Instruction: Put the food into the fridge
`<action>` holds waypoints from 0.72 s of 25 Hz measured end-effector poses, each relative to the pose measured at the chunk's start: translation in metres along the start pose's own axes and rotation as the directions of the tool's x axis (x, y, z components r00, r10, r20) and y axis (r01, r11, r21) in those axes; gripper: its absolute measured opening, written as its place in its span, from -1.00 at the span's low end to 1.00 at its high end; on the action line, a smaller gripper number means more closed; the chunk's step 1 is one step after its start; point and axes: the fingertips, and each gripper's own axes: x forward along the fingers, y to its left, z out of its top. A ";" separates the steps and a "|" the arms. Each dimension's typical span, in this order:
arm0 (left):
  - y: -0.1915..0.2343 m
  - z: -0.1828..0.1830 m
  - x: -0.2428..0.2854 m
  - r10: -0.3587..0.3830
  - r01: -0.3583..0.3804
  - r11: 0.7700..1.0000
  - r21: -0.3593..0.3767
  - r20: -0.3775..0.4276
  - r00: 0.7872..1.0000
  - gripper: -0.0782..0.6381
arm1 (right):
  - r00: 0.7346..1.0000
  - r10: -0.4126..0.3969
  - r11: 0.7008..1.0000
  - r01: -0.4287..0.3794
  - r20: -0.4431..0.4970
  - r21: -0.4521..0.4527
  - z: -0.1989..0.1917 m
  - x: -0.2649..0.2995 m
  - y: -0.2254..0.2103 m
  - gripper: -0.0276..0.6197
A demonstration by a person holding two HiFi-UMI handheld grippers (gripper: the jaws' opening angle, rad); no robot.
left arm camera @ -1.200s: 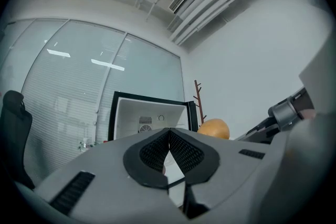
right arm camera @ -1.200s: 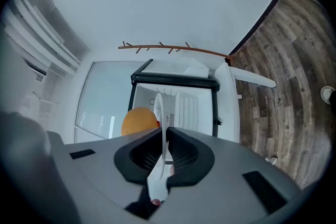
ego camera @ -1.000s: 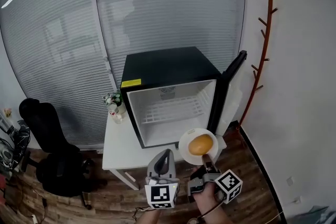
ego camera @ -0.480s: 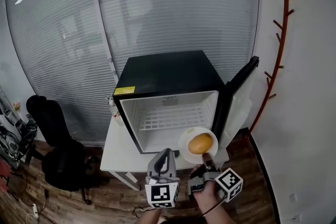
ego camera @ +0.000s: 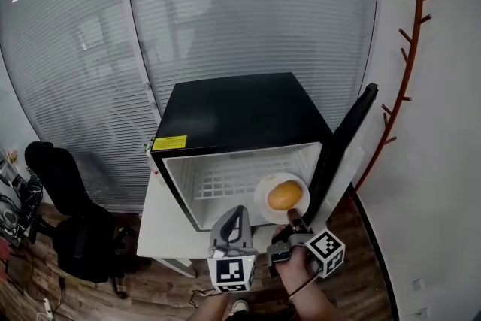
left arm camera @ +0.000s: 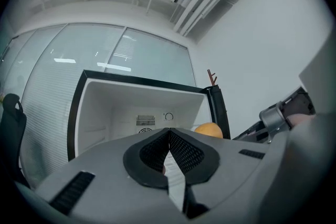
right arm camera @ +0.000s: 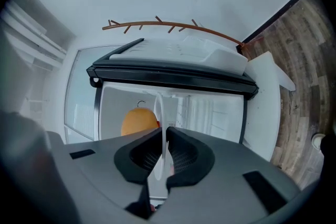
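Right tongs (ego camera: 292,217) clamp plate (ego camera: 260,201) before open fridge (ego camera: 233,110).

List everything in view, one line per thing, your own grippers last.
fridge: one, black outside and white inside, on the table, door open
wire shelf: one, white, inside the fridge
plate: one, white, at the fridge opening
round food: one, orange-yellow, on the plate
table: one, white, under the fridge
office chair: one, black, far left
coat rack: one, reddish brown, far right
left gripper: one, grey, jaws shut, empty
right gripper: one, grey, jaws shut on the plate's rim
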 end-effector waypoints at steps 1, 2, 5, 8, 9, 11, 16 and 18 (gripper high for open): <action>0.002 -0.001 0.005 -0.004 0.004 1.000 0.000 0.001 1.000 -0.71 | 1.000 -0.005 1.000 0.005 0.003 0.000 0.001 0.008 -0.001 -0.77; 0.005 -0.003 0.010 -0.007 0.007 1.000 0.000 0.002 1.000 -0.71 | 1.000 -0.010 1.000 0.010 0.005 0.000 0.001 0.015 -0.001 -0.77; 0.012 -0.008 0.022 -0.014 0.014 1.000 -0.004 -0.003 1.000 -0.71 | 1.000 -0.017 1.000 0.017 0.011 -0.005 0.002 0.034 0.000 -0.77; 0.020 -0.012 0.030 -0.013 0.013 1.000 -0.009 -0.010 1.000 -0.71 | 1.000 -0.023 1.000 0.023 0.016 -0.011 0.001 0.051 0.001 -0.77; 0.023 -0.013 0.032 -0.013 0.013 1.000 -0.010 -0.011 1.000 -0.71 | 0.999 -0.027 1.000 0.027 0.019 -0.010 0.000 0.057 0.000 -0.77; 0.027 -0.014 0.035 -0.014 0.014 1.000 -0.012 -0.006 1.000 -0.71 | 0.999 -0.034 0.999 0.034 0.025 -0.010 0.001 0.068 -0.001 -0.77; 0.034 -0.014 0.042 -0.010 0.010 0.999 -0.037 0.009 1.000 -0.71 | 0.997 -0.060 0.998 0.061 0.043 -0.020 0.005 0.092 -0.007 -0.77; 0.038 -0.016 0.044 -0.007 0.007 0.999 -0.038 0.011 1.000 -0.71 | 0.996 -0.075 0.997 0.076 0.044 -0.022 0.004 0.101 -0.010 -0.77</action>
